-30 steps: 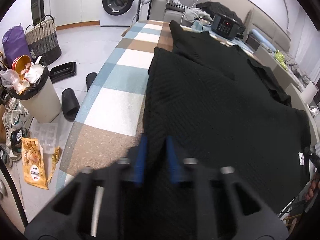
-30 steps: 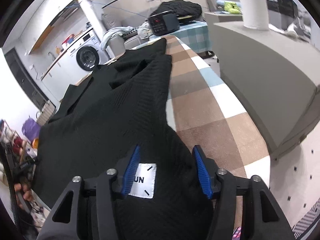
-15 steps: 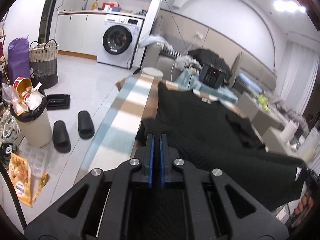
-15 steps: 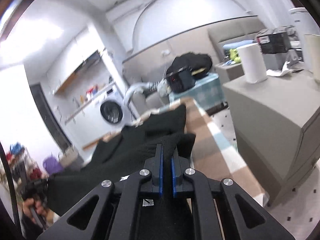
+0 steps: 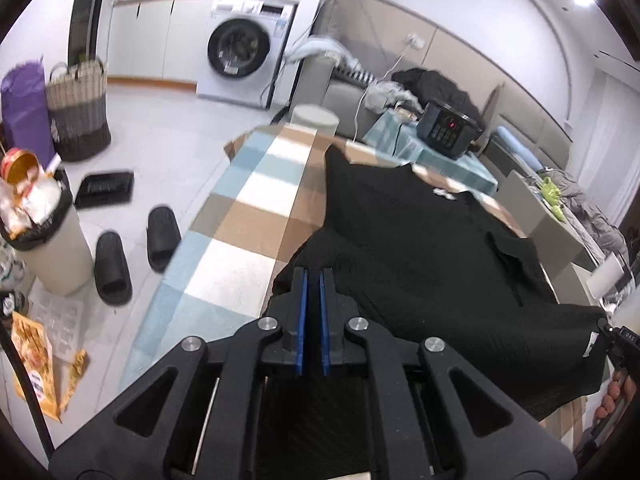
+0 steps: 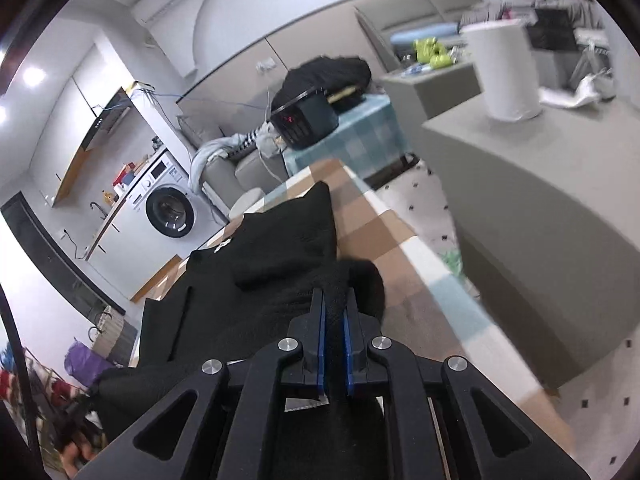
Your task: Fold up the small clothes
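A black knit garment (image 5: pixel 432 248) lies spread on a table with a checked cloth (image 5: pixel 248 216). My left gripper (image 5: pixel 312 276) is shut on the garment's near left corner and holds it lifted off the table. My right gripper (image 6: pixel 334 296) is shut on the near right corner of the same garment (image 6: pixel 256 280), which bunches between the blue pads. The lifted near edge hangs between the two grippers, with a white label (image 5: pixel 591 345) near the right end. The far part, with its collar tag (image 5: pixel 442 193), rests flat on the table.
To the left are a bin (image 5: pixel 44 236), two black slippers (image 5: pixel 136 248), a basket (image 5: pixel 78 116) and a washing machine (image 5: pixel 240 60). A black cooker (image 5: pixel 448 130) stands behind the table. A grey counter (image 6: pixel 540 208) with a paper roll (image 6: pixel 504 68) is to the right.
Both grippers closed on the garment's near corners and lifted them off the table. The cameras tilted up, and the near edge now hangs raised between the grippers.
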A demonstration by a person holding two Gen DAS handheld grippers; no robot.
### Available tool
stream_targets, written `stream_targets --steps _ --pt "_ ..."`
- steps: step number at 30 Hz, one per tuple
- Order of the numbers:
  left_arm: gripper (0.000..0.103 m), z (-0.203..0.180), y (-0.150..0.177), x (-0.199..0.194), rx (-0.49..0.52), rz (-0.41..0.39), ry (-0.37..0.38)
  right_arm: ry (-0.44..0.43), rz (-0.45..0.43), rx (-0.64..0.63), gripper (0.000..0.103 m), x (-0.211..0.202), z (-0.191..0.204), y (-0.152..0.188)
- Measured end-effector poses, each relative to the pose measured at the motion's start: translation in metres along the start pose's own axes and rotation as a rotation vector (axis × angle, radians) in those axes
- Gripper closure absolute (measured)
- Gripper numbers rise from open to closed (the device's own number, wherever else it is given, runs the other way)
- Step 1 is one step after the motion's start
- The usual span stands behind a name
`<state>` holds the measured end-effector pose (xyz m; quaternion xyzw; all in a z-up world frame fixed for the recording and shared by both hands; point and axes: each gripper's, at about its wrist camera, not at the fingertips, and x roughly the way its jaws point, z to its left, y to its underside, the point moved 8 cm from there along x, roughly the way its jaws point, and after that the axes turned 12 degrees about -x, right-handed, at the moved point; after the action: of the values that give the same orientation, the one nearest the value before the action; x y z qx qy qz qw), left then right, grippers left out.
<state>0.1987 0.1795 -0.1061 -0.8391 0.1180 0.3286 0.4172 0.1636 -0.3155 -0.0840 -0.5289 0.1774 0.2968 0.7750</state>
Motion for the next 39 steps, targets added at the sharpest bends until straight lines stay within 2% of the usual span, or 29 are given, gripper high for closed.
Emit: stream_targets --steps 1,2,3,4,5,6,9,12,15,17,18,19,20,21,22,24,26,31,39 --pt "0.093 0.003 0.000 0.011 -0.011 0.020 -0.019 0.009 0.032 -0.005 0.091 0.012 0.000 -0.001" --pt "0.089 0.008 0.001 0.021 -0.017 0.046 -0.044 0.031 0.065 -0.010 0.080 0.022 -0.002 0.000" --pt "0.074 0.012 0.003 0.030 -0.025 0.071 -0.067 0.052 0.085 -0.007 0.068 0.028 -0.005 0.002" --pt "0.058 0.018 0.005 0.039 -0.044 0.096 -0.090 0.059 0.099 0.001 0.049 0.032 -0.009 0.004" --pt "0.051 0.022 0.006 0.043 -0.059 0.096 -0.089 0.047 0.110 0.009 0.041 0.037 -0.012 0.008" --pt "0.044 0.026 0.006 0.048 -0.068 0.099 -0.084 0.034 0.125 0.010 0.041 0.041 -0.014 0.010" --pt "0.042 0.026 0.009 0.067 -0.063 0.143 -0.067 0.002 0.174 0.007 0.041 0.056 -0.016 0.021" --pt "0.042 0.019 0.014 0.083 -0.052 0.174 -0.047 -0.001 0.198 -0.027 0.041 0.071 -0.010 0.026" --pt "0.042 0.010 0.020 0.094 -0.043 0.199 -0.006 0.046 0.204 -0.069 0.042 0.081 -0.002 0.027" --pt "0.043 0.001 0.023 0.100 -0.011 0.188 -0.001 0.062 0.207 -0.091 0.044 0.088 0.001 0.027" --pt "0.051 -0.004 0.025 0.101 0.005 0.184 0.005 0.075 0.202 -0.108 0.048 0.090 0.003 0.026" --pt "0.064 -0.008 0.027 0.104 0.024 0.186 0.006 0.077 0.206 -0.119 0.050 0.092 0.004 0.026" --pt "0.068 -0.011 0.029 0.104 0.040 0.183 0.005 0.084 0.206 -0.138 0.054 0.093 0.006 0.026" --pt "0.078 -0.014 0.031 0.104 0.051 0.180 0.011 0.076 0.216 -0.159 0.064 0.095 0.009 0.028" --pt "0.082 -0.018 0.032 0.103 0.057 0.182 0.025 0.079 0.220 -0.178 0.065 0.096 0.011 0.028" --pt "0.083 -0.019 0.033 0.099 0.071 0.174 0.018 0.082 0.228 -0.214 0.072 0.096 0.015 0.030" --pt "0.084 -0.019 0.036 0.093 0.081 0.166 0.017 0.079 0.232 -0.221 0.074 0.094 0.016 0.032" --pt "0.084 -0.001 0.050 0.065 0.071 0.153 -0.008 0.051 0.258 -0.230 0.075 0.085 0.021 0.041" --pt "0.083 0.040 0.085 -0.005 0.041 0.121 -0.066 -0.020 0.297 -0.227 0.075 0.039 0.033 0.086"
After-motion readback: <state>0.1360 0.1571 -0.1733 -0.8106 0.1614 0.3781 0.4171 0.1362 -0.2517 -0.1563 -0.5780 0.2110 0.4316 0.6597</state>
